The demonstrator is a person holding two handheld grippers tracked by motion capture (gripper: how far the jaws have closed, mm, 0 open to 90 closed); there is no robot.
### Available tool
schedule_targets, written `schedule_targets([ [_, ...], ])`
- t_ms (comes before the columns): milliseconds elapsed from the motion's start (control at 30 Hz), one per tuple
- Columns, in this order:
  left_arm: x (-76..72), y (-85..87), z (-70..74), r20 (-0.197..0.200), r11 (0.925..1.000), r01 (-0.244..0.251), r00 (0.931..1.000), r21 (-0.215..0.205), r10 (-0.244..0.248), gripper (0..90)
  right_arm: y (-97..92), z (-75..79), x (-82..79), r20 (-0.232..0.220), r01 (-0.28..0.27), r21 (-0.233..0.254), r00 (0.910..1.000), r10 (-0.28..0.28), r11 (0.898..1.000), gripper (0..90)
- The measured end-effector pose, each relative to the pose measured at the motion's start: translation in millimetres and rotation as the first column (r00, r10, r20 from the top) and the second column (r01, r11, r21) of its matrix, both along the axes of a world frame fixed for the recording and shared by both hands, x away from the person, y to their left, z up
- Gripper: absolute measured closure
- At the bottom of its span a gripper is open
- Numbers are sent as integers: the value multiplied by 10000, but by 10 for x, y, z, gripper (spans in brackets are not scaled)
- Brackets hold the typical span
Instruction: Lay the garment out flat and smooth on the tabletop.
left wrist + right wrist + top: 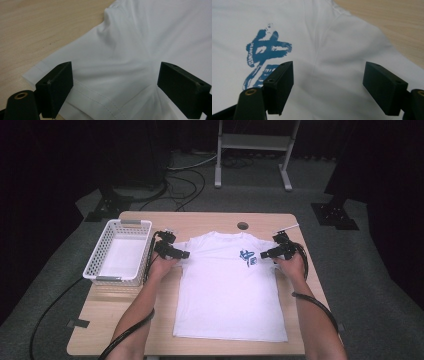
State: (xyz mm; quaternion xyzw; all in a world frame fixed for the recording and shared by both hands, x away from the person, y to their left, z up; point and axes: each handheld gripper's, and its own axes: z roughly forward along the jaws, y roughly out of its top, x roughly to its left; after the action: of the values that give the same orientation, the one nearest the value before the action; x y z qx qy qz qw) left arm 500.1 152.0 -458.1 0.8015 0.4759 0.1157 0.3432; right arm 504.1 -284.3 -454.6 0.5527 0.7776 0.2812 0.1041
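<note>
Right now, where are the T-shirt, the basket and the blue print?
T-shirt (227, 295), high view, on the plain white front below the chest.
Basket (96, 255), high view, on its left wall.
Blue print (268, 51), right gripper view, on the upper brushstroke of the logo.

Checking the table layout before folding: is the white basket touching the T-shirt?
Apart. The high view shows bare wood and the left gripper between the basket and the T-shirt.

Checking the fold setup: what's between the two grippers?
In the high view, the shirt's chest with its blue print lies between the left gripper and right gripper; both are open over the sleeves.
</note>
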Motion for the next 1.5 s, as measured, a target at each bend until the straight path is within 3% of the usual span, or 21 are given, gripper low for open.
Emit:
schedule_targets([
  [33,0,0,0,0,10000,0,10000,0,0,122,0,0,0,0,0,0,10000,0,10000,242],
  [67,-25,-1,27,100,10000,74,9999,-27,-74,122,-26,47,-52,117,-13,459,9999,7,9989,234],
  [200,-176,1,140,324,9994,264,9991,-209,-257,111,-53,115,-208,367,-82,1036,9993,44,9946,219],
  [400,-363,-28,192,492,9982,439,9979,-407,-419,101,-41,163,-410,497,-378,1311,9983,315,9906,198],
  [433,-433,-38,196,548,9974,470,9975,-552,-440,100,-43,175,-489,484,-428,1534,9982,358,9872,188],
  [767,-694,-43,193,563,9952,672,9964,-713,-633,79,-85,190,-773,669,-555,1884,9968,436,9805,161],
  [1200,-937,-61,213,716,9919,941,9935,-850,-881,79,-188,162,-1045,742,-679,2827,9961,488,9568,140],
  [1500,-1135,-98,239,957,9877,1271,9884,-908,-1184,79,-285,125,-1262,908,-864,3060,9940,613,9481,118],
])
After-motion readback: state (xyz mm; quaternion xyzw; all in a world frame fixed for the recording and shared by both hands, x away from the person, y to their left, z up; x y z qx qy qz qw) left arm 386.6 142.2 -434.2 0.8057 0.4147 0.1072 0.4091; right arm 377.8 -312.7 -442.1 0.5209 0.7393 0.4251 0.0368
